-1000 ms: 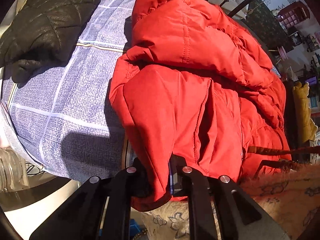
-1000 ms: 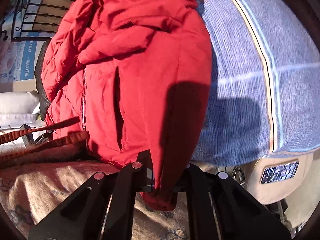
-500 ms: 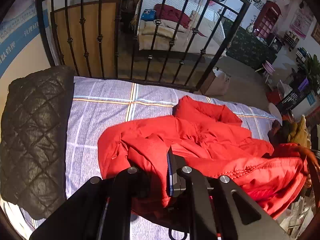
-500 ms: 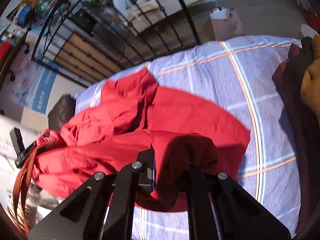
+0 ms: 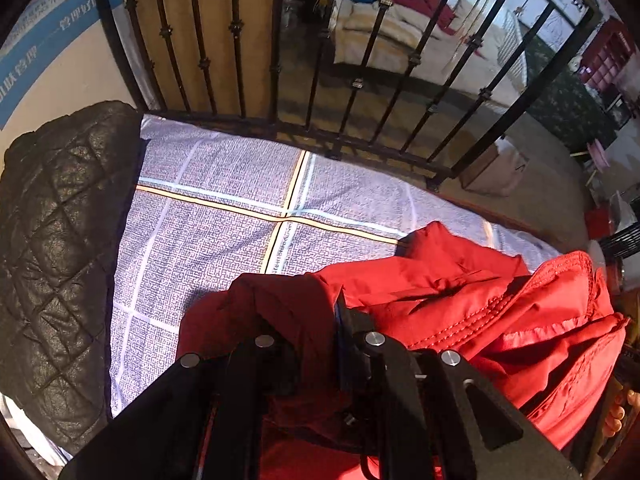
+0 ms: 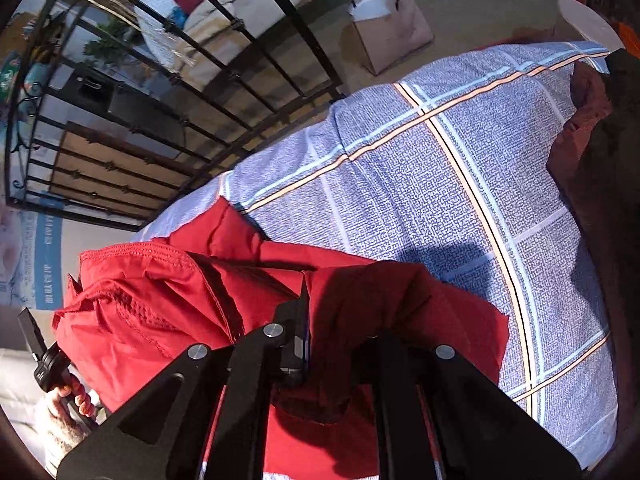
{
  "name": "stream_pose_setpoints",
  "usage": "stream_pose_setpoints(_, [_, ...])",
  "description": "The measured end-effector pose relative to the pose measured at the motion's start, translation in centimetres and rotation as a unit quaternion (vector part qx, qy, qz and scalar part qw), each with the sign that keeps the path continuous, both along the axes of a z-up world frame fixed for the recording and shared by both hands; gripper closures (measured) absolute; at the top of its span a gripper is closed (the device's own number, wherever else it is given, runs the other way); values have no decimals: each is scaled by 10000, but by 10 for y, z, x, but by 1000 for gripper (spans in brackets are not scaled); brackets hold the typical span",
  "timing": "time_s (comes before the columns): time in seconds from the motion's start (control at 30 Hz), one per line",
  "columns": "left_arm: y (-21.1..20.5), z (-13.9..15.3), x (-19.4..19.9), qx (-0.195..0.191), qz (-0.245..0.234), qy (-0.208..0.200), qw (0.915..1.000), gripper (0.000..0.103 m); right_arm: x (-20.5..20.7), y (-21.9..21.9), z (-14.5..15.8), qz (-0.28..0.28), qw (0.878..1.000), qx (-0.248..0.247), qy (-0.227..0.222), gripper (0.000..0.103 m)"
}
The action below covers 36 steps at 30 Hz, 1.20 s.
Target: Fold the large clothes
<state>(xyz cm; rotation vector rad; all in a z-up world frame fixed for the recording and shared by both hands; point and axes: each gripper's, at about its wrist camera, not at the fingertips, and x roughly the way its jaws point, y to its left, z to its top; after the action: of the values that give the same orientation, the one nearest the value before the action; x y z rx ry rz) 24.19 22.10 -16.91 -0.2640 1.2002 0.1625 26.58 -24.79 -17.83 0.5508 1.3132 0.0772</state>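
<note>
While both grippers (image 5: 316, 344) (image 6: 332, 344) stay clamped on red jacket (image 5: 460, 292), hem now carried over bedspread (image 5: 224, 220).

bed (image 5: 224, 216), blue plaid sheet | red jacket (image 5: 460, 280) at 5 o'clock | black quilted jacket (image 5: 60, 248) at 9 o'clock

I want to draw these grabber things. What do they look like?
Both the left gripper and the right gripper are matte black, with flat angular bars that narrow toward the jaws. Round silver rivets dot the bars. No cables or markings show.
</note>
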Motion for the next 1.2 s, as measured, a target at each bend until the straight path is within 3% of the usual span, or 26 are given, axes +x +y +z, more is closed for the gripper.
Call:
stream_pose_setpoints(0.33, [-5, -46, 40, 155, 111, 376, 9991, 87, 33, 19, -45, 47, 9978, -529, 387, 95])
stream_pose_setpoints(0.57, [-4, -56, 49, 95, 136, 437, 9989, 87, 39, 18, -58, -121, 9971, -469, 585, 94])
stream_pose_setpoints(0.73, [14, -42, 37, -546, 381, 243, 9975, 83, 32, -2, -57, -421, 9969, 214, 621, 91])
stream_pose_setpoints(0.83, [34, -24, 24, -1072, 629, 7, 9922, 73, 22, -26, -57, -905, 9883, 1032, 667, 86])
stream_pose_setpoints(0.93, [54, -3, 11, -1456, 890, -323, 9848, 57, 16, -42, -51, -1151, 9794, 1483, 747, 82])
stream_pose_setpoints(1.0, [62, 17, 5, -1155, 1013, -581, 9864, 37, 14, -48, -42, -1162, 9778, 1590, 714, 80])
stream_pose_setpoints(1.1, [65, 49, -7, -501, 903, -942, 9902, 32, 6, -55, -26, -1165, 9762, 1717, 636, 78])
stream_pose_setpoints(1.2, [52, 69, -21, -183, 590, -1026, 9928, 31, -3, -65, -17, -1382, 9667, 2044, 673, 74])
